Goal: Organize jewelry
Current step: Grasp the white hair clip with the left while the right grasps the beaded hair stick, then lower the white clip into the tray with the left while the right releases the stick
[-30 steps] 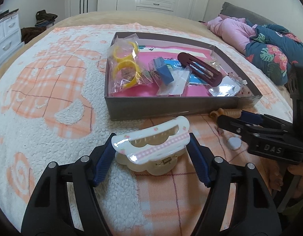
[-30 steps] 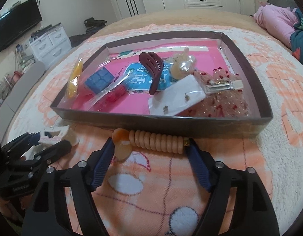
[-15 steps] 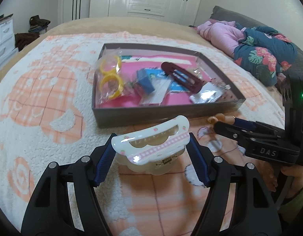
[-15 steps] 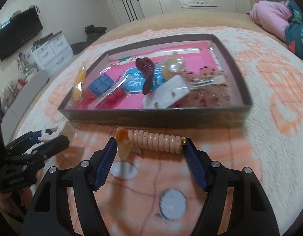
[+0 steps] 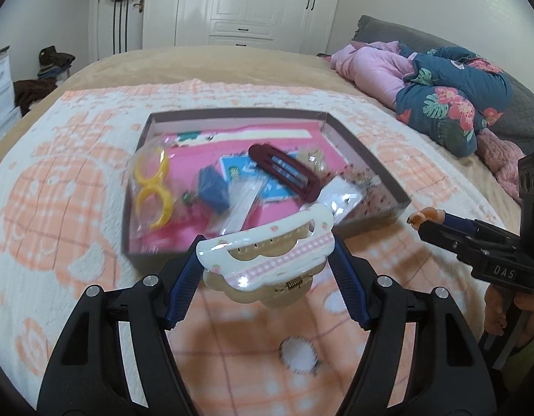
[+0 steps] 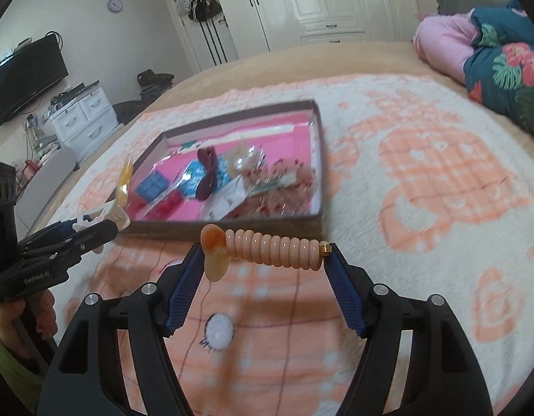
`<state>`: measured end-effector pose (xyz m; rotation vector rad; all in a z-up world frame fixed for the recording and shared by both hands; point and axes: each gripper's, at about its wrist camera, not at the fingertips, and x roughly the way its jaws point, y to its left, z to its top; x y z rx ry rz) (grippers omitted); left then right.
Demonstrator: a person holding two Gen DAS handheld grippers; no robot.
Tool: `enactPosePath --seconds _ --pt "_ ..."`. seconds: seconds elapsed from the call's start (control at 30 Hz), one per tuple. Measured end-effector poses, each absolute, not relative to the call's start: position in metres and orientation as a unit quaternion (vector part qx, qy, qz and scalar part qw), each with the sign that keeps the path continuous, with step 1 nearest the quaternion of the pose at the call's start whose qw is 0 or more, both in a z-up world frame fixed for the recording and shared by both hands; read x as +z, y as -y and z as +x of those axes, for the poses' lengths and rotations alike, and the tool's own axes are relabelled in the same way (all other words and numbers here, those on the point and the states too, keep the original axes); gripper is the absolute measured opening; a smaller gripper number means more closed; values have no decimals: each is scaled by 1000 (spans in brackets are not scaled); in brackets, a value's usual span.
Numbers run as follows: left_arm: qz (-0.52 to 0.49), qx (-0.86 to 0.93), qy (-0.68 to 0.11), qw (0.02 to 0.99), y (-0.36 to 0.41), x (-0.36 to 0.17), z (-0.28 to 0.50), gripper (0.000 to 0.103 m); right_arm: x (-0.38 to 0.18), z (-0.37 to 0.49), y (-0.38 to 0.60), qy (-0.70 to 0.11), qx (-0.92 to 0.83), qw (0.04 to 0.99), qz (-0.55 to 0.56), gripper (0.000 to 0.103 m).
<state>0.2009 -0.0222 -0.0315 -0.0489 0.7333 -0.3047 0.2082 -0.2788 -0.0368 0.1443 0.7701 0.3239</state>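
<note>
Left wrist view: left gripper (image 5: 265,260) clamped on a white hair claw (image 5: 267,258) with pink gingham trim, held tilted, blue pads pressing both ends, off the orange-and-white blanket (image 5: 65,215). Just beyond the claw, a shallow brown tray (image 5: 367,159) with a pink floor, near wall partly hidden behind the claw. Inside, ahead and left of the fingers, yellow rings in a clear bag (image 5: 152,190); straight ahead, a blue block (image 5: 213,190) and a maroon snap clip (image 5: 284,171); ahead and right, small clear packets, blurred. Off to the right, level with the claw, right gripper (image 5: 419,223) seen side-on, a peach tip showing at its end. Far beyond on the right, pink and floral bedding (image 5: 437,93). Right wrist view: right gripper (image 6: 265,253) closed on a peach spiral hair tie (image 6: 277,251), stretched straight between the pads, an orange-and-cream charm (image 6: 214,254) at the left end and a gold bead at the right, raised above the blanket (image 6: 440,187). Tray (image 6: 319,159) directly ahead and slightly left, near wall just past the hair tie; maroon snap clip (image 6: 206,173) and blue block (image 6: 152,185) inside, rest blurred. Far left, left gripper (image 6: 103,223) side-on with the white hair claw (image 6: 109,213) pinched at its tip, close beside the tray's near left corner.
</note>
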Motion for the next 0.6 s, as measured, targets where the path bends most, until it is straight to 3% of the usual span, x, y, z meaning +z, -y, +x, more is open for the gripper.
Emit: enactPosePath --seconds 0.6 --pt "-31 -150 -359 921 41 -35 258 62 -23 266 284 -361 139 921 57 69"
